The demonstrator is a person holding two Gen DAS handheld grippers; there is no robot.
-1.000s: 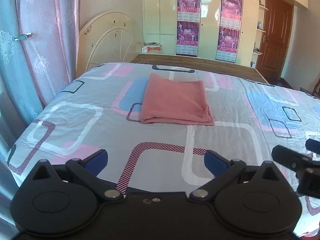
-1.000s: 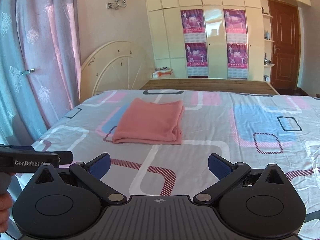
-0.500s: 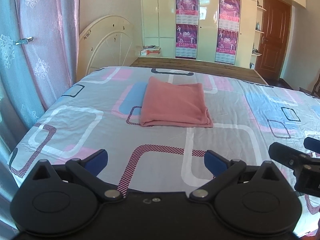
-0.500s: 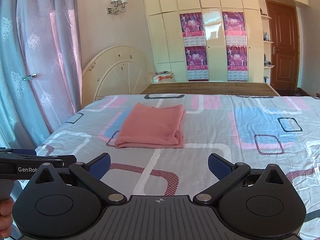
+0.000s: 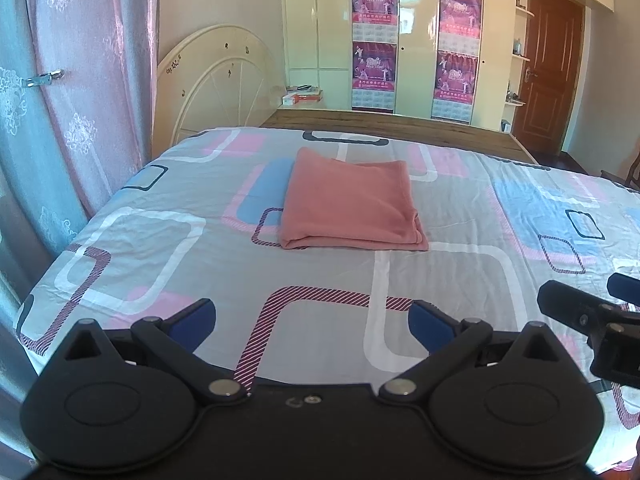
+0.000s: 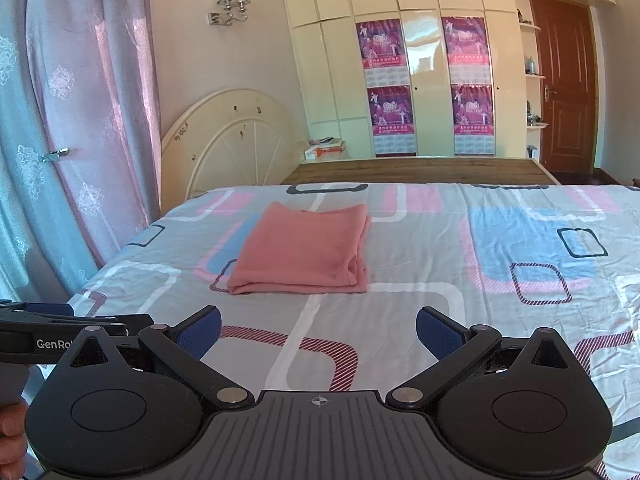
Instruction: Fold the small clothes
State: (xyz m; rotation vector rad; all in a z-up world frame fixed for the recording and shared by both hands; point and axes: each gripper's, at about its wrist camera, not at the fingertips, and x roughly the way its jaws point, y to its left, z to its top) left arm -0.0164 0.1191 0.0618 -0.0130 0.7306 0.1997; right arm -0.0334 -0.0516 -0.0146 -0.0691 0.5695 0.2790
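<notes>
A salmon-pink garment [image 5: 352, 204] [image 6: 304, 256] lies folded into a neat rectangle on the patterned bedsheet [image 5: 320, 308] [image 6: 400, 312], toward the far left part of the bed. My left gripper [image 5: 312, 320] hovers well in front of it, open, with nothing between its blue pads. My right gripper [image 6: 318, 330] is likewise open and empty, held back from the cloth. The right gripper's black fingers [image 5: 576, 312] show at the right edge of the left wrist view. The left tool's body [image 6: 60, 336] shows at the left edge of the right wrist view.
A cream headboard [image 6: 232, 144] leans by the pink and blue curtains [image 5: 60, 120] on the left. Cream wardrobes with purple posters [image 6: 424, 84] fill the far wall, and a brown door [image 6: 564, 88] stands at the right. A hand [image 6: 12, 432] grips the left tool.
Both grippers have drawn back and tilted up a little, so the bed and the folded cloth sit lower in the views. The cloth has not moved. Both grippers stay open.
</notes>
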